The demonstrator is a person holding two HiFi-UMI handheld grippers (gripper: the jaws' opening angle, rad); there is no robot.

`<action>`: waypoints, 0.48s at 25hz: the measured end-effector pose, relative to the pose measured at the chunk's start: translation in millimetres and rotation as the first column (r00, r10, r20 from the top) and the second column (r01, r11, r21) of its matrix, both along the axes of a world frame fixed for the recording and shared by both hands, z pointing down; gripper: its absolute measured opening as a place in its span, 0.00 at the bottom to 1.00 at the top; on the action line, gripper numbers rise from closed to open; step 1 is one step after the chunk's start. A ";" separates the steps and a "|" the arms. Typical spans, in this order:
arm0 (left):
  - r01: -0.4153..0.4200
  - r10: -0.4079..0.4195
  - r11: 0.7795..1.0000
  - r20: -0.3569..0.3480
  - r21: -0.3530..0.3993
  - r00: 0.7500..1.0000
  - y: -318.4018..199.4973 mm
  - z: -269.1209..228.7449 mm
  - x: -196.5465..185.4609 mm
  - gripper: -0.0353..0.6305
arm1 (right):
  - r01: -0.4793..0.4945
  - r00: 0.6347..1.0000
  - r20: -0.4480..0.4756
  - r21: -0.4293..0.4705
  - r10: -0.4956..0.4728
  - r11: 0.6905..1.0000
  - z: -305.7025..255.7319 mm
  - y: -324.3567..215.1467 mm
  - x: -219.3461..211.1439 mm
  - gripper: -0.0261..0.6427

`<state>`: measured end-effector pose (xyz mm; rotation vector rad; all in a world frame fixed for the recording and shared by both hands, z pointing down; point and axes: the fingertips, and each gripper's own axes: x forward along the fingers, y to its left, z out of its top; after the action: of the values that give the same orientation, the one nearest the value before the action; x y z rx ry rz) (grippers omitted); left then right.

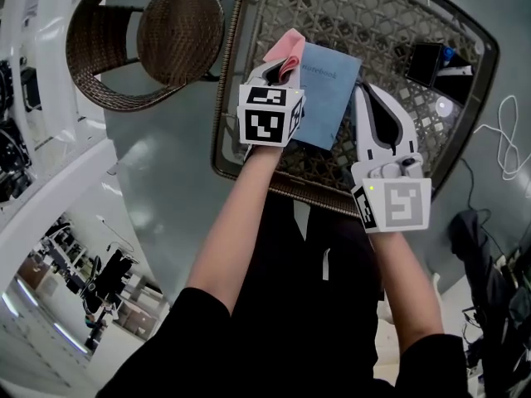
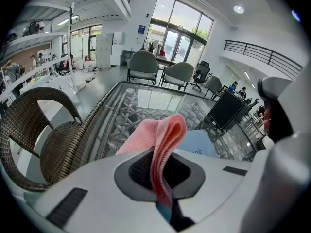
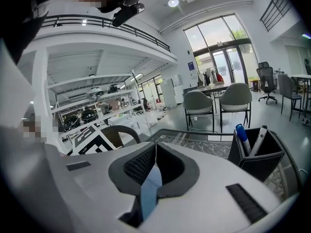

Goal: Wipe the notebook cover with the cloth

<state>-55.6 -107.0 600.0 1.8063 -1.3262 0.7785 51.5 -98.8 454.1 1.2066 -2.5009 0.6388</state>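
Note:
A light blue notebook (image 1: pixel 325 94) is held up over the glass-topped wicker table (image 1: pixel 398 31), between the two grippers. My right gripper (image 1: pixel 362 98) is shut on its right edge; in the right gripper view the notebook (image 3: pixel 148 193) shows edge-on between the jaws. My left gripper (image 1: pixel 278 71) is shut on a folded pink cloth (image 1: pixel 287 50), which sticks out past the jaws at the notebook's upper left corner. In the left gripper view the pink cloth (image 2: pixel 163 147) rises from the jaws, with the notebook (image 2: pixel 200 144) just behind it.
A round wicker chair (image 1: pixel 145 36) stands left of the table. A black pen holder (image 1: pixel 427 60) with pens sits on the table's far right, and shows as a pen holder (image 3: pixel 255 154) close by in the right gripper view. White cables (image 1: pixel 506 143) lie on the floor at right.

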 end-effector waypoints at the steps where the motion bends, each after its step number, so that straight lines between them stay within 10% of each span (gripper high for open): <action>1: 0.001 -0.001 1.000 -0.001 -0.003 1.000 -0.1 0.1 -0.3 0.08 | 0.001 1.000 0.001 0.000 -0.001 1.000 1.5 0.3 0.4 0.09; 12: 0.037 -0.038 0.999 -0.075 -0.025 0.996 1.1 -0.3 19.5 0.08 | -0.037 0.999 0.013 0.006 0.037 0.999 7.4 -7.6 17.3 0.09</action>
<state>-36.0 -105.9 599.7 1.7697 -1.2931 0.6967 68.7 -106.4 461.5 1.2573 -2.4985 0.6496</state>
